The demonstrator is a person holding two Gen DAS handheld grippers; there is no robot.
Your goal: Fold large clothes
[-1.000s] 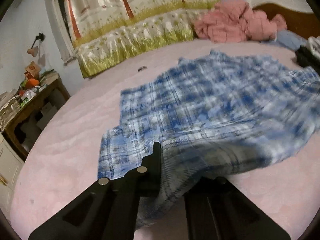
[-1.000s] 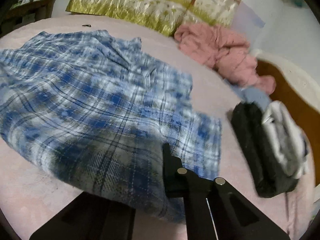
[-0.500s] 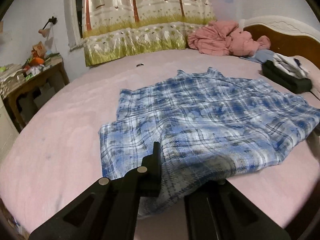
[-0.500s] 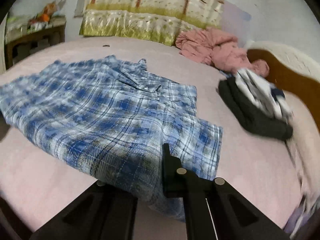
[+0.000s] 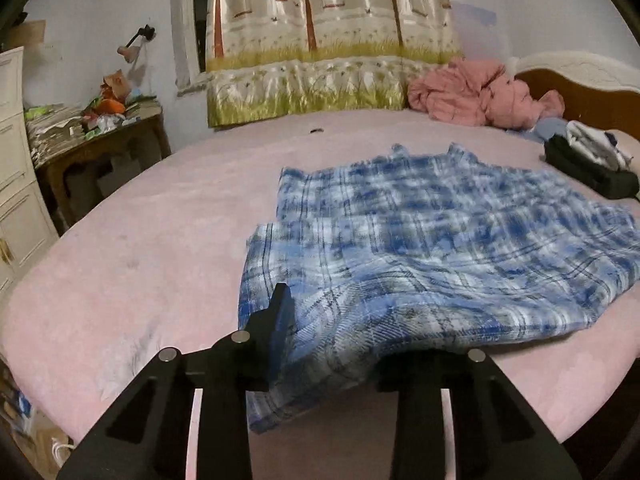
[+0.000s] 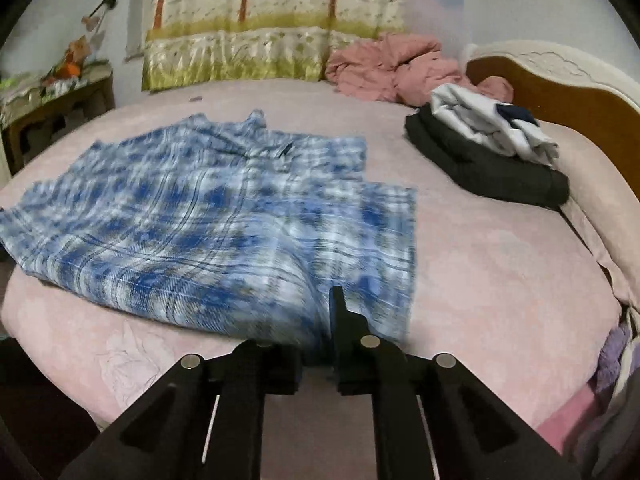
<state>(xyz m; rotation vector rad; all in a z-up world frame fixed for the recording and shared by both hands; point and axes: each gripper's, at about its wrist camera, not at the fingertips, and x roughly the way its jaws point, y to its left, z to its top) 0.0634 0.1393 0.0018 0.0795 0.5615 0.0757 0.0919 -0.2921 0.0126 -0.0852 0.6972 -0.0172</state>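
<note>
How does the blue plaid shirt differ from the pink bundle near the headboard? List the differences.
1. The blue plaid shirt is checked blue and white; the pink bundle is plain pink.
2. The shirt lies spread out, mostly flat; the bundle is crumpled into a heap.
3. The shirt is at the near edge of the bed; the bundle is at the far side, beside the headboard.
Both are soft cloth resting on the bed.

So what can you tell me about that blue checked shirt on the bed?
The blue checked shirt is blue and white plaid, soft woven cloth by its look, blurred here. It lies spread on the pink bed, collar at the far side, one part folded over. Its near edge hangs off the bed's edge. The left claw has just been opening; the right claw too. The hem lies between each pair of fingers.
</note>
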